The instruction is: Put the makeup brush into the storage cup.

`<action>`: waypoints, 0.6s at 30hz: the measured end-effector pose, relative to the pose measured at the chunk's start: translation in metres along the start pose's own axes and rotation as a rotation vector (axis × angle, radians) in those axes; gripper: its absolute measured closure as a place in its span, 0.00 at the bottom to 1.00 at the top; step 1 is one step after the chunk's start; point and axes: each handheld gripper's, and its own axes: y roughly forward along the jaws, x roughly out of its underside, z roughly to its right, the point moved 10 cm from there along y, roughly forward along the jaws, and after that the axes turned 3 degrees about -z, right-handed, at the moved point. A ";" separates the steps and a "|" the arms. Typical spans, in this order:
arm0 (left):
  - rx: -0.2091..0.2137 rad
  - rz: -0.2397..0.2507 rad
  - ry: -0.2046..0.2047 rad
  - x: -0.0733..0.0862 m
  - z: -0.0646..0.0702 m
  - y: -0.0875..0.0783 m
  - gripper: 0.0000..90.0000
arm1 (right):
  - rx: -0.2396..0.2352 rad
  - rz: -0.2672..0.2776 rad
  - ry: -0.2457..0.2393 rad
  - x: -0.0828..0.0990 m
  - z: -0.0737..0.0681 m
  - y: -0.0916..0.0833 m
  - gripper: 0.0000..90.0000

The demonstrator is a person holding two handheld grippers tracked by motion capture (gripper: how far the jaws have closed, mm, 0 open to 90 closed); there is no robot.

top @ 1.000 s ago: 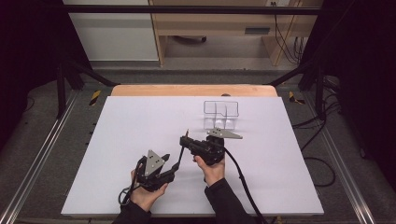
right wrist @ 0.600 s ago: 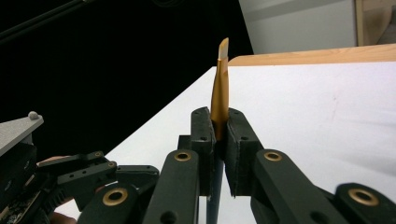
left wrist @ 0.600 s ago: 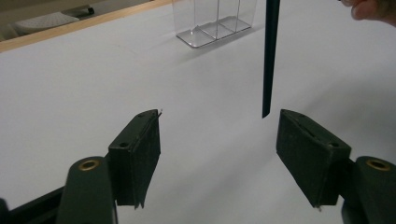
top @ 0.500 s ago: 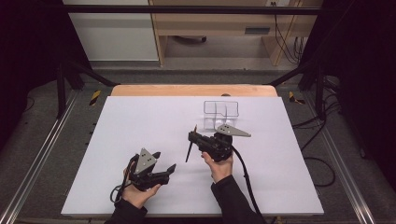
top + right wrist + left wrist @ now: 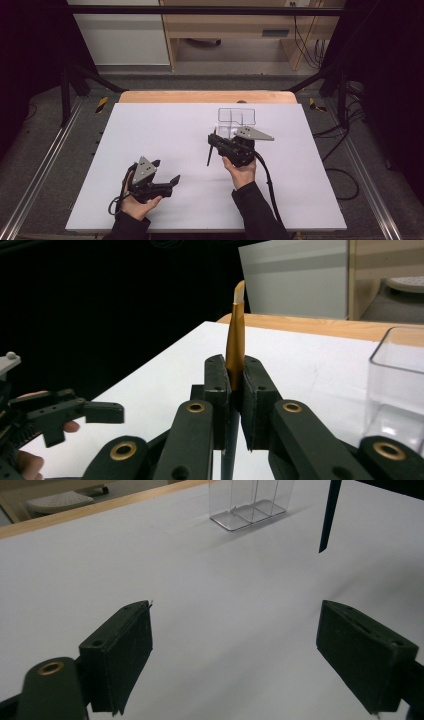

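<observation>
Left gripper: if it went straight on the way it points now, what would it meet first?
Probably nothing soon: ahead of the open left gripper lies bare white table. The clear box stands farther along that line, though depth is unclear.

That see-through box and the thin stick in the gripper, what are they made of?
The box looks like clear, glossy plastic, perhaps acrylic: the white table shows through its walls and dividers. The stick, clamped in the right gripper, looks like a small brush: shiny gold collar, probably metal or metallic paint, a pale tip and a dark handle of unclear material.
</observation>
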 end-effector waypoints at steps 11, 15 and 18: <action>-0.038 0.000 -0.030 0.003 -0.020 -0.006 0.11 | 0.050 0.011 -0.029 -0.018 0.015 -0.006 0.93; -0.047 -0.003 -0.039 0.005 -0.025 -0.007 0.11 | 0.072 0.015 -0.047 -0.027 0.021 -0.007 0.93; -0.048 -0.009 -0.041 0.006 -0.027 -0.007 0.11 | 0.084 0.015 -0.051 -0.032 0.024 -0.007 0.93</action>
